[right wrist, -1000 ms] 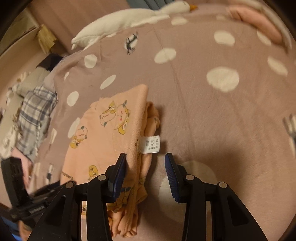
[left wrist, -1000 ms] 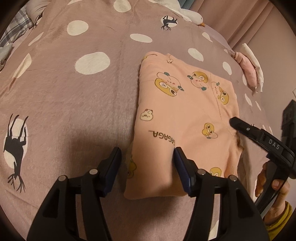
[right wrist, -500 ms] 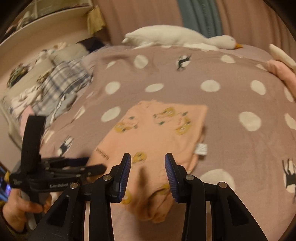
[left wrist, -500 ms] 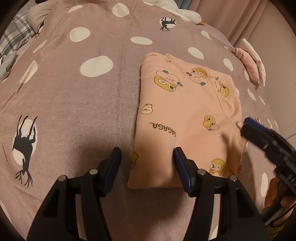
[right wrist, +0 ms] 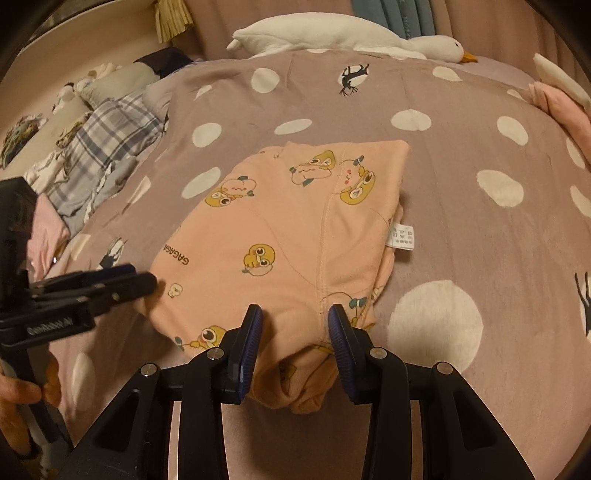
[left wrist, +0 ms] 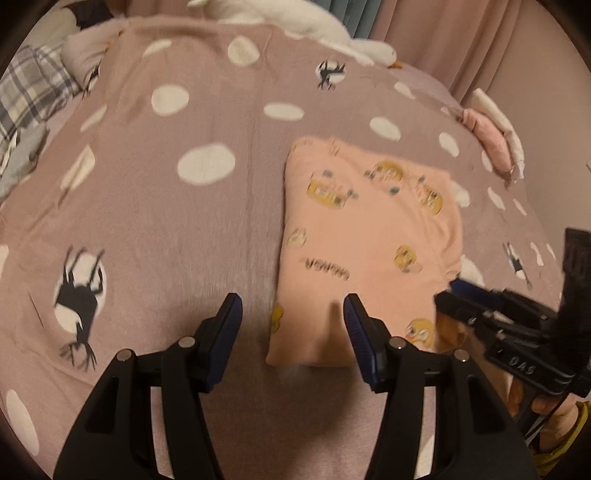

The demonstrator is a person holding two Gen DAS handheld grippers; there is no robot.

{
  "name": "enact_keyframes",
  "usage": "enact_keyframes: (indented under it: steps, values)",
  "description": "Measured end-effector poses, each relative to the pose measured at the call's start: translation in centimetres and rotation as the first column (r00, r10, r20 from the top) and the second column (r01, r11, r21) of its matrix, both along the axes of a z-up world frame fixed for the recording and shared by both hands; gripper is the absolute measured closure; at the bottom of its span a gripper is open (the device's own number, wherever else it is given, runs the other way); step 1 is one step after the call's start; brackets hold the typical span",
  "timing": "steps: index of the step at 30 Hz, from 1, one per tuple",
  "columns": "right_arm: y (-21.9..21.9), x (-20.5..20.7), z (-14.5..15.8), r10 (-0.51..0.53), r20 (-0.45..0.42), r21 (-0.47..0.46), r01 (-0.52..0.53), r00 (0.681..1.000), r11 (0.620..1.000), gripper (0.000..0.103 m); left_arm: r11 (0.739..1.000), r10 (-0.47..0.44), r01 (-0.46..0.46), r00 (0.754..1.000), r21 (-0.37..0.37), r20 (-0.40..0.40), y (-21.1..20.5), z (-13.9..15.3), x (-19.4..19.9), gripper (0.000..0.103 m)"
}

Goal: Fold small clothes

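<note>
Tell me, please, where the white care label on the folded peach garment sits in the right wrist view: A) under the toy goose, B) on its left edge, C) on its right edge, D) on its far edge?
C: the white label sticks out from the right edge of the peach garment.

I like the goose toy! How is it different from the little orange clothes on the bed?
The goose toy is plain white; the orange clothes are covered in yellow cartoon prints. The goose toy is plump and long, lying along the bed's far edge; the orange clothes lie folded flat in the middle, close to the grippers. Both are soft and rest on the spotted bedspread.
</note>
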State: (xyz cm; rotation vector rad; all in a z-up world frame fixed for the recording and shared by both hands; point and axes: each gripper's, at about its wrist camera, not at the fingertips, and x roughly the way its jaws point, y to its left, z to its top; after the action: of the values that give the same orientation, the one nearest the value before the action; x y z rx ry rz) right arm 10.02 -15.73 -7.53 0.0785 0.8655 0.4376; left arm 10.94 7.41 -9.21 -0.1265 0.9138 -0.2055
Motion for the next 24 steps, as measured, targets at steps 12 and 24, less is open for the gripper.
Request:
enact_keyframes:
  steps: [12,24]
  values:
    - [-0.4,-0.3,-0.1,-0.005,-0.01,0.02,0.005,1.0,1.0,0.063,0.997,-0.055,0.059,0.996,0.052,-0.067,-2.4,-2.9,1.4,0.047]
    - [-1.0,-0.2,-0.2,-0.017,-0.023,0.033,0.018,1.0,0.999,0.063,0.999,-0.044,0.045,0.995,0.007,-0.088,-1.6,-3.5,0.9,0.044]
